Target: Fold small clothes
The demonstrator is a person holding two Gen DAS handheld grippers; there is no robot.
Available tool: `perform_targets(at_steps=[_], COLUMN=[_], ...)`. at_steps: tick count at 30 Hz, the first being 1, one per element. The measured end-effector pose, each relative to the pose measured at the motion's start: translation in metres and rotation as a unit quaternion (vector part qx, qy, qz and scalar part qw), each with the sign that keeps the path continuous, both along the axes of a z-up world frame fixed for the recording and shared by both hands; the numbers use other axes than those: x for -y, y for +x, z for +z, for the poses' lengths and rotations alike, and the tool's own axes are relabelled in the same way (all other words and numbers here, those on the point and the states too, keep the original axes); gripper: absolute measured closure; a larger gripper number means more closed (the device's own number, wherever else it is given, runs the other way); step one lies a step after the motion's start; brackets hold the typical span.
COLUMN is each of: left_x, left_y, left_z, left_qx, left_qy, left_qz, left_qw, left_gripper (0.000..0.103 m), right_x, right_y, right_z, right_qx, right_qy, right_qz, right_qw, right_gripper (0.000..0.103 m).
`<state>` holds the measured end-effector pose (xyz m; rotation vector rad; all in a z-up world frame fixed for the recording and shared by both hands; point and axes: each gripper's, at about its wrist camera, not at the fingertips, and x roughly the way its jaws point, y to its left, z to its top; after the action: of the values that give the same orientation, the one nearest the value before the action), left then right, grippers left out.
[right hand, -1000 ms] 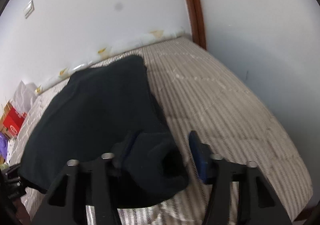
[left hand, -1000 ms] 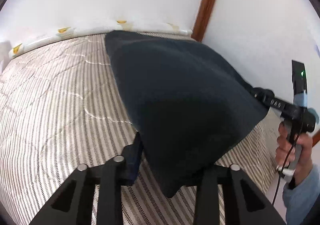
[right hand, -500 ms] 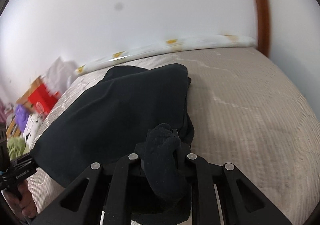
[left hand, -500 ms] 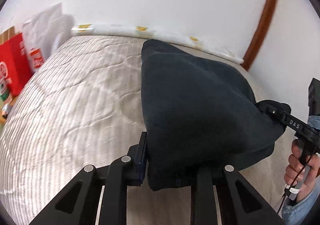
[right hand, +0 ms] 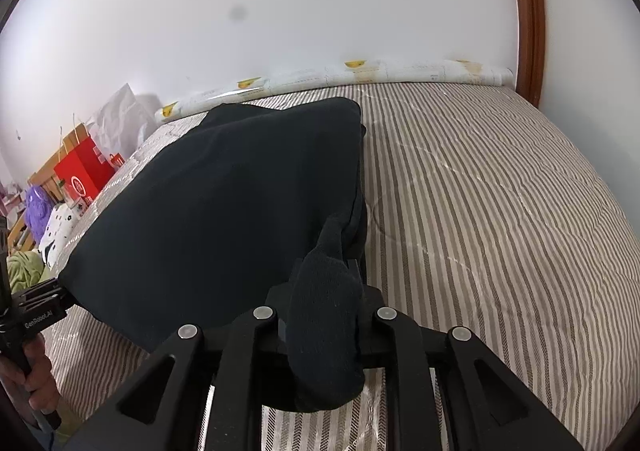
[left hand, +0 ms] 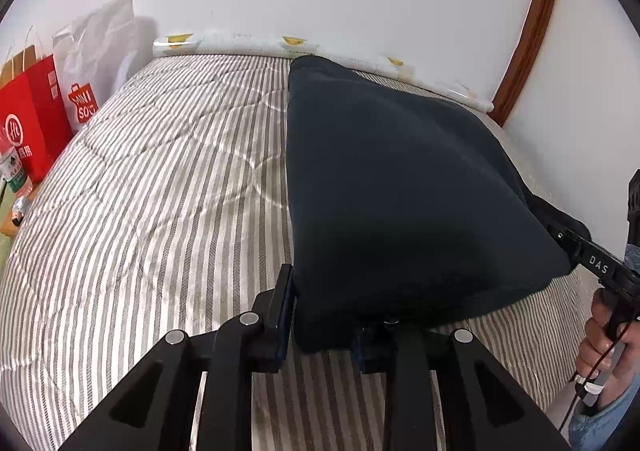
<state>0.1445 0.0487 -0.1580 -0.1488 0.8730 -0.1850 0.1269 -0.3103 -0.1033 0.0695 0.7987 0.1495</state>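
A dark navy garment point(left hand: 400, 191) hangs stretched between both grippers, and its far end rests on the striped bed point(left hand: 140, 211). My left gripper point(left hand: 328, 323) pinches the near left corner; its jaws are opening slightly with the cloth still pressed between the pads. In the right wrist view my right gripper point(right hand: 324, 291) grips a bunched corner of the garment point(right hand: 224, 203); its jaws are also opening a little with the cloth still clamped. Each gripper shows in the other's view: the right gripper point(left hand: 592, 259) at the right edge, the left gripper point(right hand: 40, 303) at the left edge.
Red paper bags point(left hand: 28, 131) and a white bag point(left hand: 100, 39) stand at the bed's left side, with plush toys point(right hand: 40, 207) nearby. A rolled printed sheet point(left hand: 240, 41) lies along the wall. A brown door frame point(left hand: 532, 23) rises at right. A hand point(left hand: 608, 351) holds the right gripper's handle.
Both grippers swung sideways across the bed with the garment, bringing the bags at left into view. The right jaws narrowed onto the bunched cloth. The garment stays lifted between them.
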Motion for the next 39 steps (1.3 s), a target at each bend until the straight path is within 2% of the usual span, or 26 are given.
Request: perform_targets(at_steps=[1, 3, 6, 7, 9, 11, 14, 17, 22, 23, 27, 31, 36, 39], left_x=[-0.001, -0.005, -0.013, -0.016, -0.022, -0.022, -0.012, -0.003, 0.006, 0.006, 0.002, -0.006, -0.009, -0.012], left_y=[-0.003, -0.011, -0.028, -0.035, -0.042, -0.041, -0.022, -0.002, 0.014, 0.015, 0.019, 0.039, 0.080, 0.106], left_z=[0.000, 0.002, 0.012, 0.019, 0.032, 0.043, 0.055, 0.050, 0.015, 0.009, 0.014, 0.033, 0.043, 0.043], left_qx=[-0.002, -0.003, 0.009, 0.016, 0.032, 0.045, 0.057, 0.047, -0.003, -0.013, -0.017, 0.000, 0.004, 0.003], left_qy=[-0.003, -0.004, -0.006, -0.010, -0.021, -0.022, -0.011, -0.003, 0.012, 0.011, -0.001, 0.000, 0.001, 0.006], left_qz=[-0.002, -0.003, -0.002, -0.001, 0.002, 0.002, 0.000, 0.000, -0.014, -0.018, -0.029, -0.016, -0.006, -0.007], left_qw=[1.0000, 1.0000, 0.9999, 0.9998, 0.9993, 0.9987, 0.9983, 0.9989, 0.9998, 0.9997, 0.9994, 0.9999, 1.0000, 1.0000], left_gripper=[0.078, 0.069, 0.066, 0.064, 0.055, 0.054, 0.054, 0.054, 0.051, 0.051, 0.051, 0.052, 0.052, 0.052], right_x=[0.001, 0.003, 0.016, 0.020, 0.024, 0.025, 0.016, -0.001, -0.011, -0.008, 0.000, 0.007, 0.007, 0.004], right_y=[-0.002, -0.006, -0.017, -0.020, -0.024, -0.025, -0.019, -0.011, 0.000, -0.003, 0.001, 0.016, 0.068, 0.107], right_z=[-0.001, 0.001, 0.013, 0.019, 0.033, 0.049, 0.061, 0.053, -0.006, -0.009, 0.004, 0.029, 0.052, 0.055], right_qx=[-0.001, -0.004, -0.003, 0.003, 0.017, 0.037, 0.055, 0.053, -0.016, -0.017, -0.039, -0.022, -0.016, -0.028], right_qy=[-0.002, -0.008, -0.012, -0.015, -0.024, -0.031, -0.024, -0.022, -0.068, -0.070, -0.063, -0.061, -0.046, -0.036], right_qz=[0.000, 0.000, -0.003, -0.008, -0.015, -0.019, -0.003, 0.022, 0.016, 0.015, 0.026, 0.029, 0.026, 0.028], right_qw=[1.000, 1.000, 1.000, 1.000, 0.999, 0.999, 0.998, 0.998, 0.997, 0.997, 0.997, 0.997, 0.998, 0.999], right_gripper=[0.083, 0.078, 0.070, 0.069, 0.067, 0.067, 0.067, 0.067, 0.069, 0.069, 0.069, 0.066, 0.054, 0.053])
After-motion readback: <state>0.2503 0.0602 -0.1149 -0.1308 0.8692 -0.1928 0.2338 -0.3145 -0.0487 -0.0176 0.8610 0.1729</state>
